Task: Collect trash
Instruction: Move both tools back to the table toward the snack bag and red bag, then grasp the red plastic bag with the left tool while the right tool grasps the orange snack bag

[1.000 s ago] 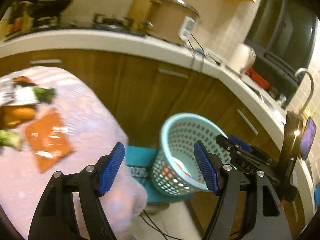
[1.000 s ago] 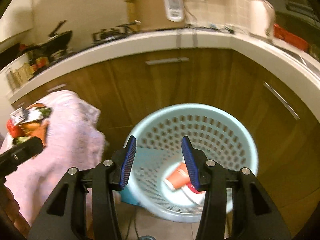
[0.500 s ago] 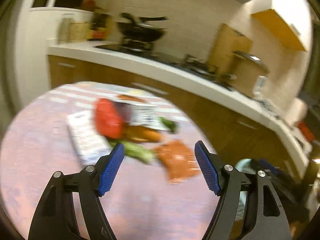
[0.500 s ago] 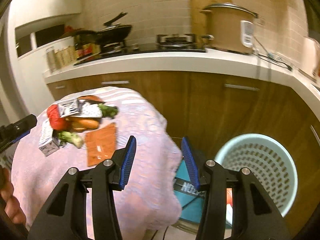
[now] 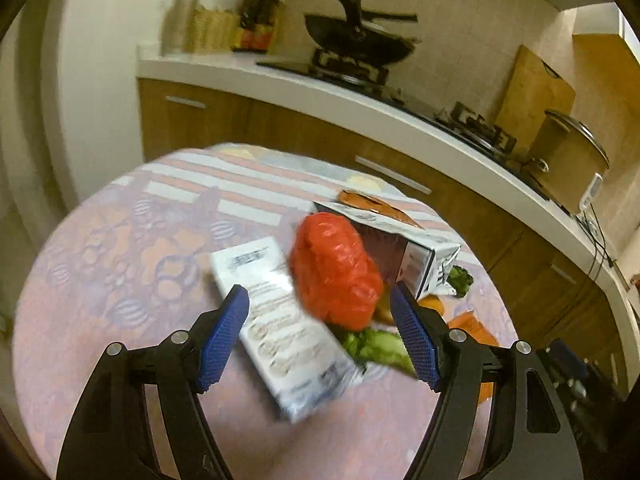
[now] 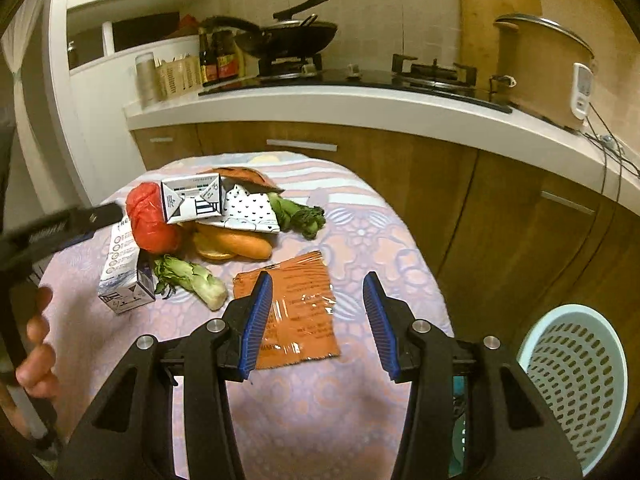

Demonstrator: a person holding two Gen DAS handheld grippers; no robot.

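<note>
A heap of trash lies on the round table (image 6: 120,344): a crumpled red bag (image 5: 334,268) (image 6: 150,220), a flat white carton (image 5: 280,320) (image 6: 122,268), a second carton (image 6: 192,198) (image 5: 404,246), an orange wrapper (image 6: 298,308), and leafy greens (image 6: 192,280) beside a carrot (image 6: 236,244). My left gripper (image 5: 322,338) hovers open above the red bag and the white carton, nothing between its pads. My right gripper (image 6: 318,322) is open over the orange wrapper, apart from it. The pale blue basket (image 6: 576,384) stands on the floor at the lower right.
A white counter (image 6: 360,114) over brown cabinets curves behind the table, carrying a wok (image 6: 288,36), bottles (image 6: 218,62) and a rice cooker (image 6: 540,66). A hand (image 6: 34,344) holds the left gripper's handle at the table's left edge.
Both views have swung left, away from the basket and onto the table. The trash heap now lies in front of both grippers. Neither gripper's jaws look any different.
</note>
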